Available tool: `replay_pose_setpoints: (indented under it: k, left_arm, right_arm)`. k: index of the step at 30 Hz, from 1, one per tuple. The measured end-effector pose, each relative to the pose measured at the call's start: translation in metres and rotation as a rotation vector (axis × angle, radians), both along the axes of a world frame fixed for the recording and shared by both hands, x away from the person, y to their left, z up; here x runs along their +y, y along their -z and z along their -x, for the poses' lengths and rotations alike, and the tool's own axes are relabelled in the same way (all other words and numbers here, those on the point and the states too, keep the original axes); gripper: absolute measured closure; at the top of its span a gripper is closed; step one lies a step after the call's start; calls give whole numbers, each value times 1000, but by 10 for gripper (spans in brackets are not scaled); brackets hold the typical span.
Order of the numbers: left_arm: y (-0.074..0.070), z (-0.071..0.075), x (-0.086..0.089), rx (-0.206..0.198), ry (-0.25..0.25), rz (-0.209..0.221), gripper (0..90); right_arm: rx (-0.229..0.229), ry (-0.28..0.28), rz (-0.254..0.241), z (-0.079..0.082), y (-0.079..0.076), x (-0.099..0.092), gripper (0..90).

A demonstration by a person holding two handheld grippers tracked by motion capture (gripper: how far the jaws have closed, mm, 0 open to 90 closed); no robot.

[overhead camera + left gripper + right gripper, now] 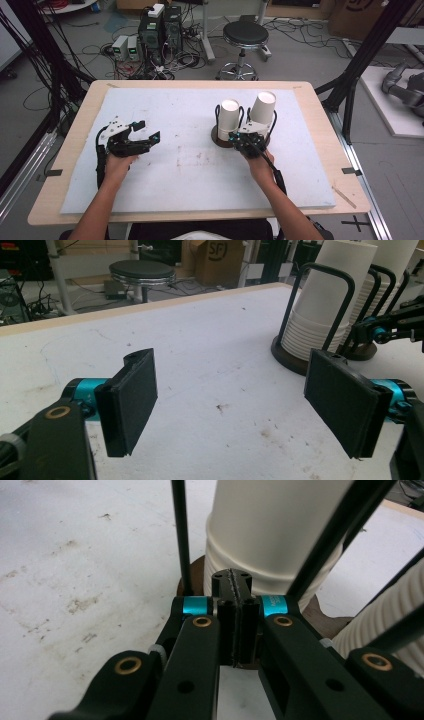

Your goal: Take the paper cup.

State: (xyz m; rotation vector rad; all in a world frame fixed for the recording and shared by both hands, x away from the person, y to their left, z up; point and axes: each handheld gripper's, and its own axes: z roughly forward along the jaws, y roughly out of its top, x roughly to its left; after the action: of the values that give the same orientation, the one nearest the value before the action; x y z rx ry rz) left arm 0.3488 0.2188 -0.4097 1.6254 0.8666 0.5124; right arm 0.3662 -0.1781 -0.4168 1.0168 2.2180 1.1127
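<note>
Right gripper (239, 136) sits low at the foot of the left cup stack (228, 120), jaws pressed flat together with nothing between them, tips just short of the bottom cups. That stack stands upside down in a black wire holder (218, 114) on a round dark base, right of the table's (65, 150) middle, toward the far edge. A second cup stack (262, 107) leans just beside it, nearer the right edge. Over by the left edge, the left gripper (148, 131) hovers above bare white mat (190, 165), jaws spread wide and empty.
</note>
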Motion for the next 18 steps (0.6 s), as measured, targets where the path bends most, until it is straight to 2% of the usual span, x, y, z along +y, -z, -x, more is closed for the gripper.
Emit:
replay_pose_setpoints:
  k: [3, 8, 18]
  left_arm:
    - [0, 0, 0, 3, 0, -2, 213]
    - [0, 0, 0, 3, 4, -5, 212]
    - [0, 0, 0, 5, 3, -3, 213]
  right_arm:
    - [-24, 12, 30, 2, 0, 7, 900]
    - [-40, 96, 46, 4, 3, 14, 900]
    - [-31, 119, 65, 3, 6, 19, 900]
